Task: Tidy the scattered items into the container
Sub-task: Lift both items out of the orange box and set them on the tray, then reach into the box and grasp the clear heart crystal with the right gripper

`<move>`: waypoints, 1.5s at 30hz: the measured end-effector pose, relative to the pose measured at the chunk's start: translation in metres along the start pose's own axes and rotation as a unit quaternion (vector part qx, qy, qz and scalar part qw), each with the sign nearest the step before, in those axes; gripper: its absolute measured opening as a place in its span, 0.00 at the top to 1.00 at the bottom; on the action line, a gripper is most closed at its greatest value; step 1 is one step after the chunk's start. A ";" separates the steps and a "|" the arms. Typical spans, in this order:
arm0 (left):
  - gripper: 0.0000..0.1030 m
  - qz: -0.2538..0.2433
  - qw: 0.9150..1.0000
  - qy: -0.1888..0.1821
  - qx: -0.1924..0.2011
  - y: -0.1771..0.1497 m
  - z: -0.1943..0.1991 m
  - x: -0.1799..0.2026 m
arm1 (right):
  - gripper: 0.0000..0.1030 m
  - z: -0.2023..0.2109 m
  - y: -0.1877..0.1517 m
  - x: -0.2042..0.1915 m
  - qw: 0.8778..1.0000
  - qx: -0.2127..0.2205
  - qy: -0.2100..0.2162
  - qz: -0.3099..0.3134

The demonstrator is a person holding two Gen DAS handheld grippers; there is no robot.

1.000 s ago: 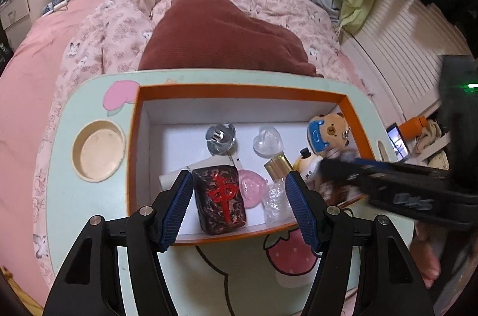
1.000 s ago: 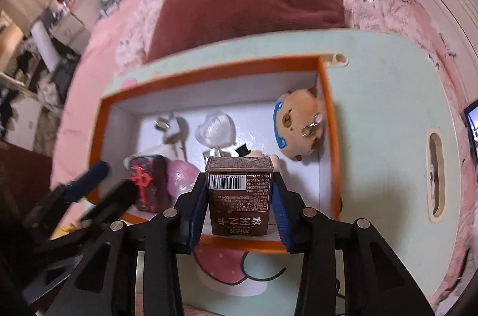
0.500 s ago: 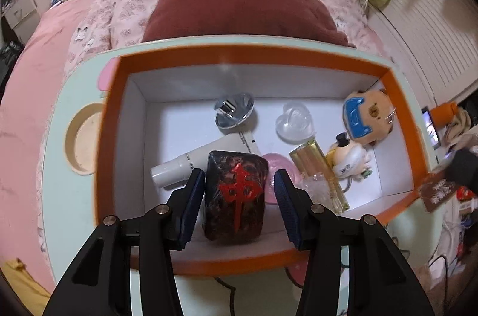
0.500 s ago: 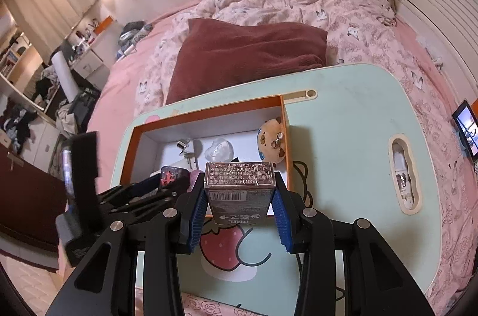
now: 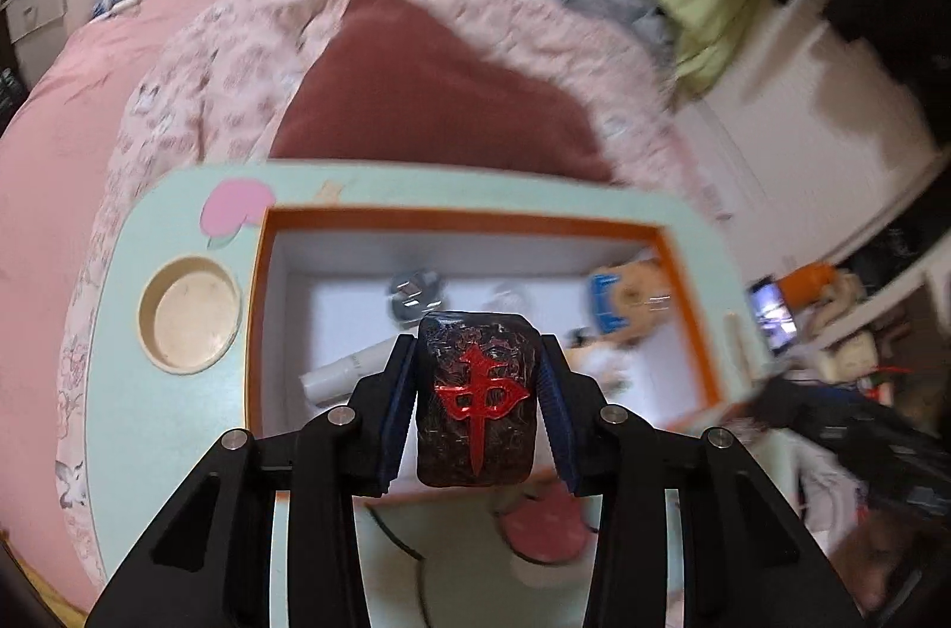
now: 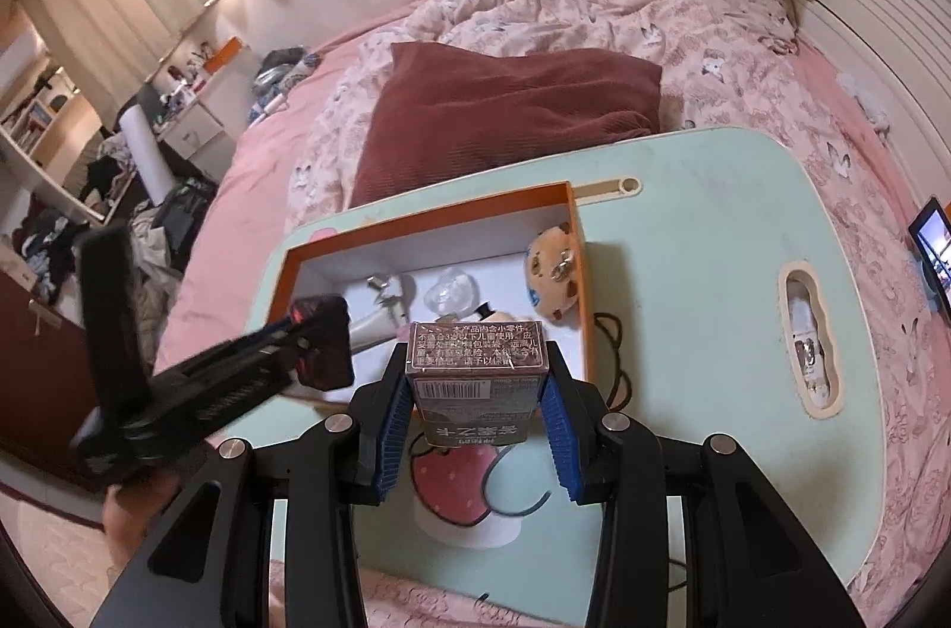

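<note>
Box (image 6: pixel 579 236) already holds several trinkets; left gripper (image 5: pixel 475 405) clamps a tile (image 5: pixel 474 390), right gripper (image 6: pixel 475 393) a carton (image 6: pixel 475 384), both unplaced.

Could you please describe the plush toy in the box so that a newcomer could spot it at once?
On the mint-green lap table stands an orange-rimmed box. The plush toy leans in its right end, against the wall: the only soft, tan thing there, with dark spots and a blue patch.

Orange-rimmed white box (image 6: pixel 575 236); mint table (image 6: pixel 701 271); dark tile (image 5: pixel 474 399) with red character.
</note>
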State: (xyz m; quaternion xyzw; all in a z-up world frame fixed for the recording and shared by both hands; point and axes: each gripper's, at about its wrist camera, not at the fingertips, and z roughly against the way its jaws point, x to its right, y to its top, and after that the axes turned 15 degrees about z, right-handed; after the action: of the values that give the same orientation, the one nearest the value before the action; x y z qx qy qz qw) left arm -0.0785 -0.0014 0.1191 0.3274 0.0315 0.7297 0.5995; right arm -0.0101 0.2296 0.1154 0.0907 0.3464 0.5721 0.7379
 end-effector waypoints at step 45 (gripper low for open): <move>0.54 0.054 0.996 -0.018 0.064 -0.085 0.017 -0.029 | 0.49 -0.030 0.017 -0.027 0.999 -0.004 -0.030 0.037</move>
State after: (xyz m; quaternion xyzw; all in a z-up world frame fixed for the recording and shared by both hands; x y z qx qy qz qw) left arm 0.0046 -0.0098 0.0823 0.3798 0.0495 0.7512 0.5376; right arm -0.0442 0.2026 0.1133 0.1180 0.3186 0.5974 0.7264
